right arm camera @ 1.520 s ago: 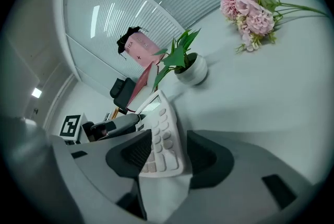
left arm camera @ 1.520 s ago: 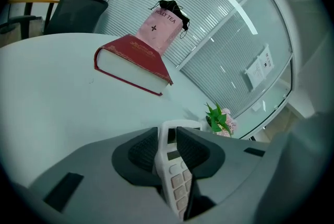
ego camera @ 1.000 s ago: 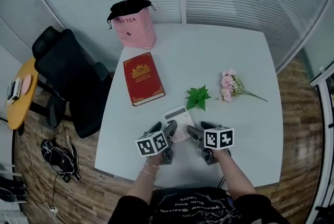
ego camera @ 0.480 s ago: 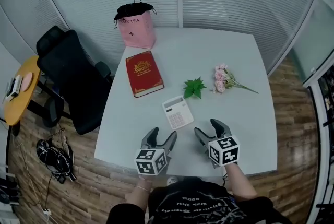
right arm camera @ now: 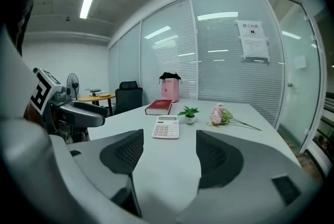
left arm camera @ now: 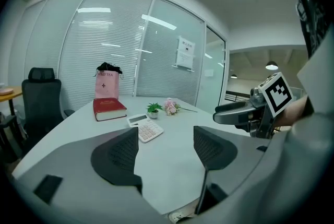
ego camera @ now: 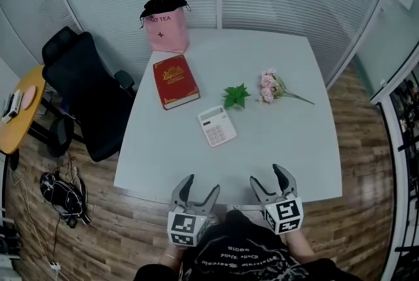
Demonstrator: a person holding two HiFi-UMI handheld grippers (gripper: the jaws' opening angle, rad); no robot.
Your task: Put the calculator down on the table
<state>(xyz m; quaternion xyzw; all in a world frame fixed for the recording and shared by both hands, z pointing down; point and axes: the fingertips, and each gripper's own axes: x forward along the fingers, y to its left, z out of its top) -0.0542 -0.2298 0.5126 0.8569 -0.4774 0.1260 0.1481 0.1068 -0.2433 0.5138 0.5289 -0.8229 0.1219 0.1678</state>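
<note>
Head view, calculator (ego camera: 217,126): we see it lying flat on the table (ego camera: 288,142), near the middle, keys up, with nothing touching it.
Head view, neighbours: the book (ego camera: 175,80) is at the calculator's 11 o'clock, the plant (ego camera: 234,95) at 1 and the flowers (ego camera: 272,85) at 2. The bag (ego camera: 165,27) is far off at 11, by the table's back edge.
Head view, left gripper (ego camera: 201,185): it is at the table's 6 o'clock edge, well apart from the calculator, fingers spread.
Head view, right gripper (ego camera: 268,176): it is beside the left one at 5 o'clock, fingers spread. We cannot tell whether either one touches the edge.
Left gripper view, fingers: wide apart, with only bare tabletop between them. The calculator lies ahead at 11 o'clock.
Right gripper view, fingers: wide apart and empty. We see the calculator ahead near 12 o'clock, with the book and bag behind it.
</note>
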